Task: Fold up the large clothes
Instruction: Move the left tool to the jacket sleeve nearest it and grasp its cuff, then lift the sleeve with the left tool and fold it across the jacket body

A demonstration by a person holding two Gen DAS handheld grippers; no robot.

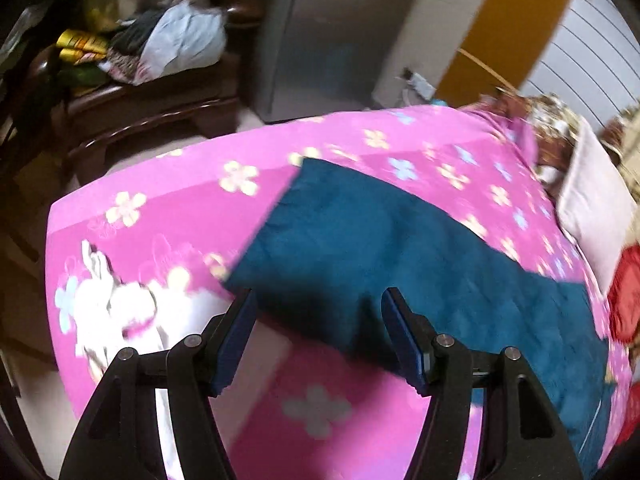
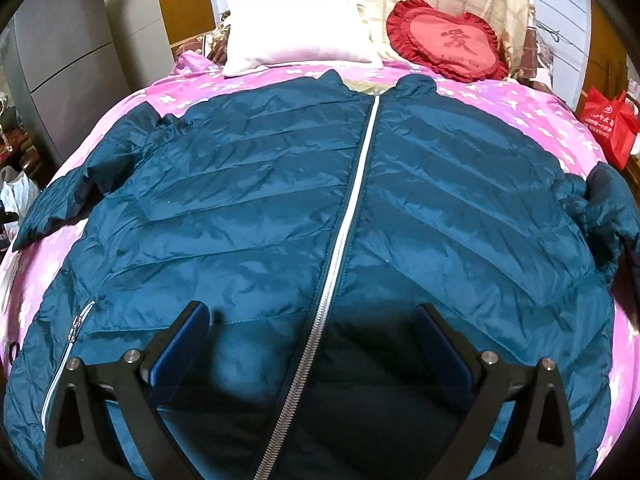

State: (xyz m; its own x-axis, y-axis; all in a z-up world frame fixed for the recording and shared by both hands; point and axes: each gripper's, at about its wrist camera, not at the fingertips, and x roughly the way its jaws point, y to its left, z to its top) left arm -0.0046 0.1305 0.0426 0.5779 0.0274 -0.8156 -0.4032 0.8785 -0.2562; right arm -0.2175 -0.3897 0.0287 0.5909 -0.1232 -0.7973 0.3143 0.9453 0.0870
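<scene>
A teal quilted jacket [image 2: 280,184] lies flat and zipped on a pink flowered bedsheet [image 2: 520,112], collar toward the pillows, both sleeves spread out to the sides. Its white zipper [image 2: 352,208] runs down the middle. My right gripper [image 2: 314,312] is open and empty, hovering over the jacket's lower hem, one finger on each side of the zipper. In the left wrist view a sleeve of the jacket [image 1: 360,232] stretches across the sheet [image 1: 160,216]. My left gripper [image 1: 318,296] is open and empty over the sleeve's near edge. That view is blurred.
A white pillow [image 2: 296,24] and a red heart-shaped cushion [image 2: 448,44] lie at the head of the bed. A red bag [image 2: 608,124] stands at the right. A dark wooden chair piled with clothes and a white bag [image 1: 184,36] stands beyond the bed's left corner, near a grey cabinet [image 1: 336,28].
</scene>
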